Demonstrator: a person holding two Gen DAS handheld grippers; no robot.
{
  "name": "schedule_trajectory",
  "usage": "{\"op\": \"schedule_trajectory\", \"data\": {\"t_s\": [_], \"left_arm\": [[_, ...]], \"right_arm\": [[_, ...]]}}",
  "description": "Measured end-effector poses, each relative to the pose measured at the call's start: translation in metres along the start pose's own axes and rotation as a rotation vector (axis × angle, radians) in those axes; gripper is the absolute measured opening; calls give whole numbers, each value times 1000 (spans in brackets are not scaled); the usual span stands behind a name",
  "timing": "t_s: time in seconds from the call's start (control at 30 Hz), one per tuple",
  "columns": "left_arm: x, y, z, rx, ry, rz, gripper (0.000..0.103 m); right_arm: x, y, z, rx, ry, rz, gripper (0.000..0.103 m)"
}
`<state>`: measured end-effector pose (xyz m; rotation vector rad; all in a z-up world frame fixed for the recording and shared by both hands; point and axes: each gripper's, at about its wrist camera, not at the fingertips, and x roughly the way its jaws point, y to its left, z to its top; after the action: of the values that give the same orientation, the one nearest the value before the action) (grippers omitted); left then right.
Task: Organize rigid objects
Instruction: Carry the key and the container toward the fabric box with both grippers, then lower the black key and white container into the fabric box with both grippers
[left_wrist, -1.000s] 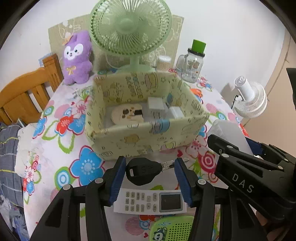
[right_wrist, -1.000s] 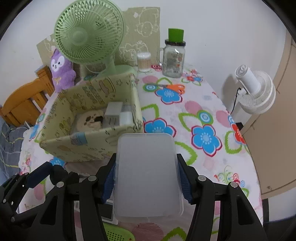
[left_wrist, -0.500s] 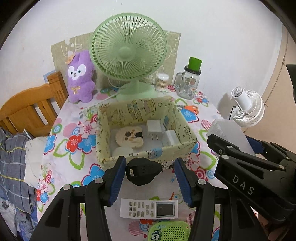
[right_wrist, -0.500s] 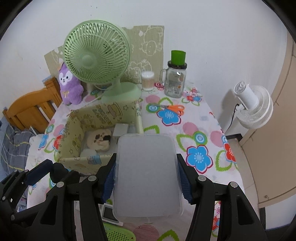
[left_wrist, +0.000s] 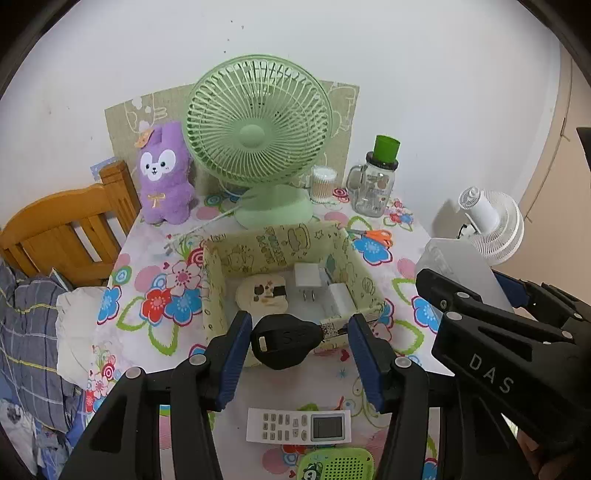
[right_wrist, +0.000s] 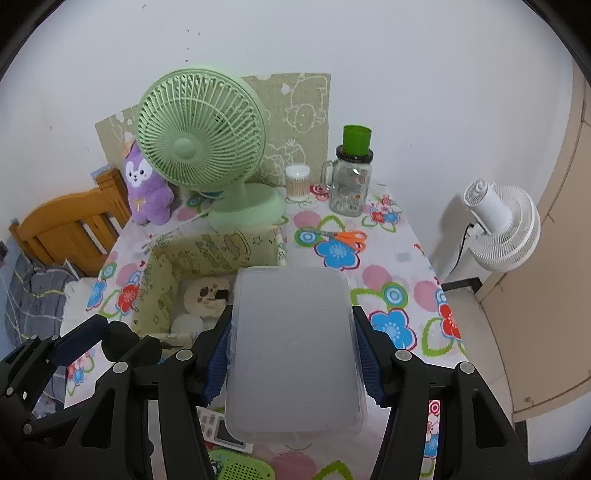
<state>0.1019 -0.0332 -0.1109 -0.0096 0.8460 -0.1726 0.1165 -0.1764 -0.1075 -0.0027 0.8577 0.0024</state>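
My left gripper (left_wrist: 300, 355) is shut on a black key (left_wrist: 286, 341) and holds it high above the table, over the near wall of the patterned storage box (left_wrist: 216, 295). The box holds a cream round case (left_wrist: 261, 293) and white chargers (left_wrist: 306, 276). My right gripper (right_wrist: 293, 356) is shut on a clear plastic box (right_wrist: 293, 347), held level above the table to the right of the storage box (right_wrist: 162, 273). The right gripper also shows in the left wrist view (left_wrist: 491, 332).
A white remote (left_wrist: 298, 425) and a green gadget (left_wrist: 334, 463) lie at the near table edge. A green fan (left_wrist: 258, 136), purple plush (left_wrist: 164, 175), glass jar (left_wrist: 376, 181) and orange scissors (right_wrist: 341, 236) stand at the back. A wooden chair (left_wrist: 70, 229) is left, a white fan (right_wrist: 498, 229) right.
Both grippers have risen and pulled back from the table with their loads still held. The storage box and table look smaller and farther below.
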Motion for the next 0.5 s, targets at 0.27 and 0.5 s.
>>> {"op": "schedule_trajectory", "data": {"t_s": [0.27, 0.5], "left_arm": [[-4, 2, 10, 0, -18, 10, 56], [4, 6, 18, -6, -19, 16, 56]], "right_arm": [[-6, 6, 12, -23, -24, 12, 62], [1, 9, 22, -41, -26, 19, 62]]}}
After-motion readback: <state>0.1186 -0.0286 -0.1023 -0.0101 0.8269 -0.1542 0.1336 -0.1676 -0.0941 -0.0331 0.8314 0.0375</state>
